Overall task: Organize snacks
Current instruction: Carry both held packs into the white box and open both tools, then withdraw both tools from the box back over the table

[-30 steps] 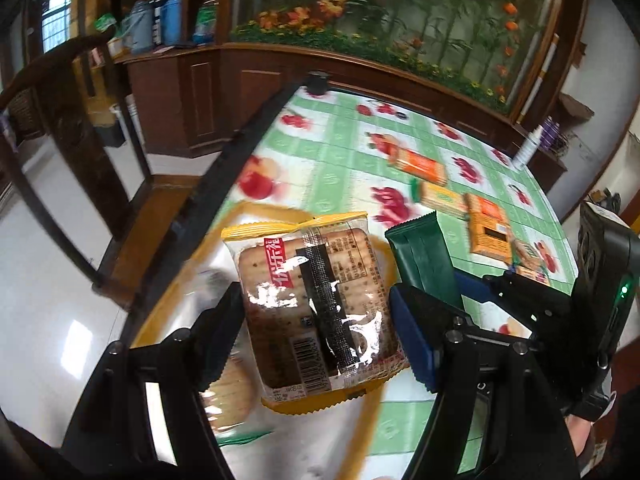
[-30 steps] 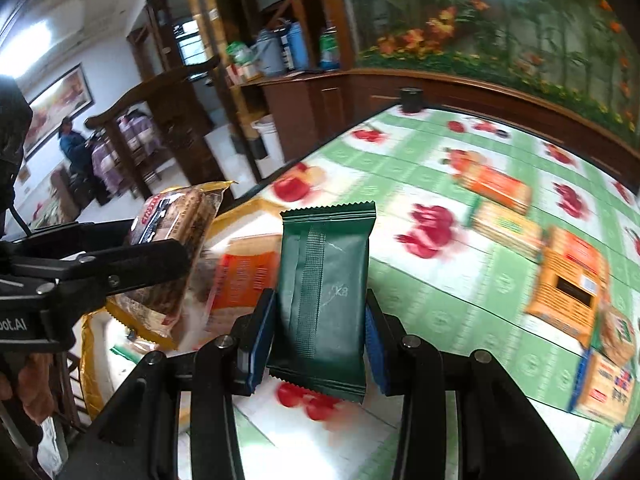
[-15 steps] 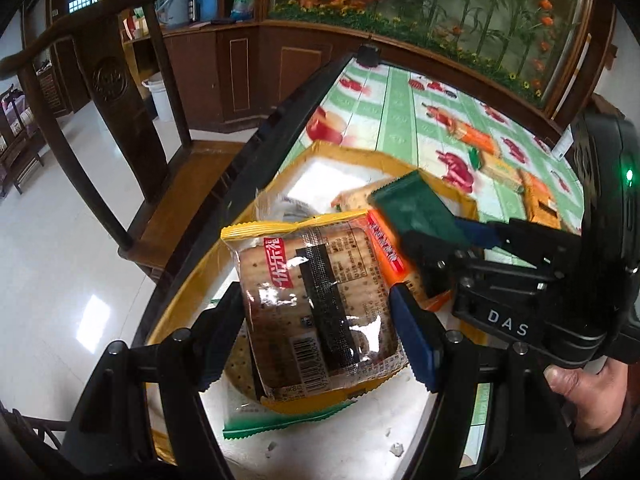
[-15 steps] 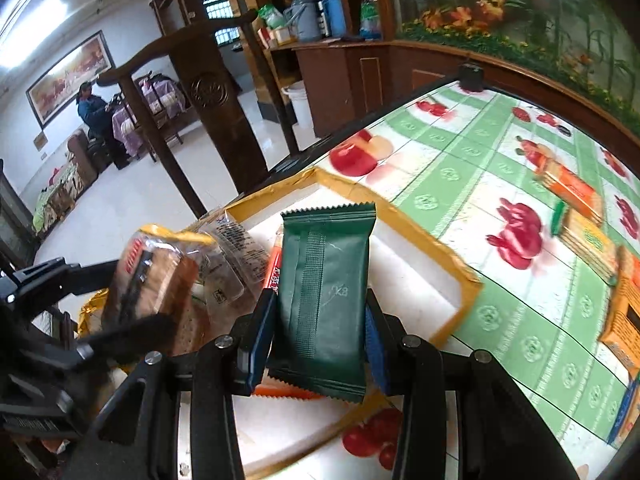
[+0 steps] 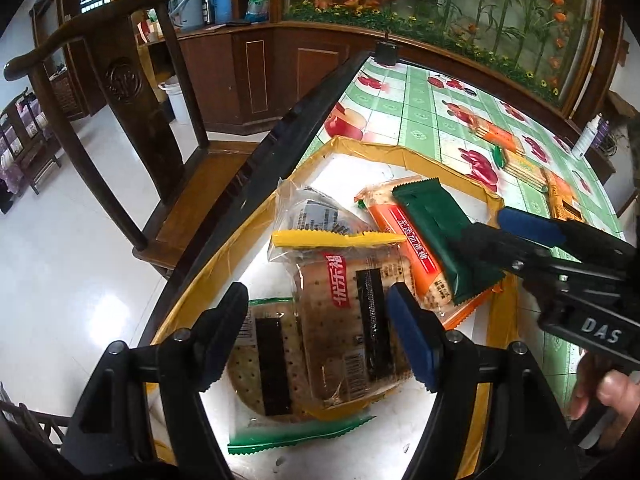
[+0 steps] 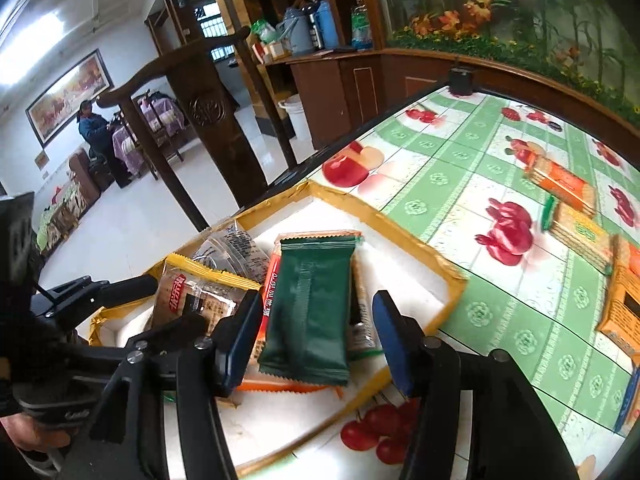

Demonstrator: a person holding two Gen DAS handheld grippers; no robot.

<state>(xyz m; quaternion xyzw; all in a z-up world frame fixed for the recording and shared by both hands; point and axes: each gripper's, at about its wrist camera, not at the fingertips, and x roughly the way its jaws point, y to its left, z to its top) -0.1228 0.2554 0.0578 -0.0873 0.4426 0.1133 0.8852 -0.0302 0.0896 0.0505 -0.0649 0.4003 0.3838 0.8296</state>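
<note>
A white box with a yellow taped rim holds several snack packets. My left gripper is low inside it, shut on a cracker packet with a yellow end and a red label. That packet's lower end touches a green-ended cracker packet. My right gripper hovers over the box with its jaws opening. A dark green packet lies between them on an orange packet. Gaps show on both sides of it.
A clear bag lies at the box's far left. More orange and green snack packs and an orange carton sit on the fruit-print tablecloth to the right. A wooden chair stands beyond the table's dark edge.
Both grippers came from the tablecloth side over the box and sank into it. The right jaws parted and the green packet settled on the orange one. The left still grips the crackers.
</note>
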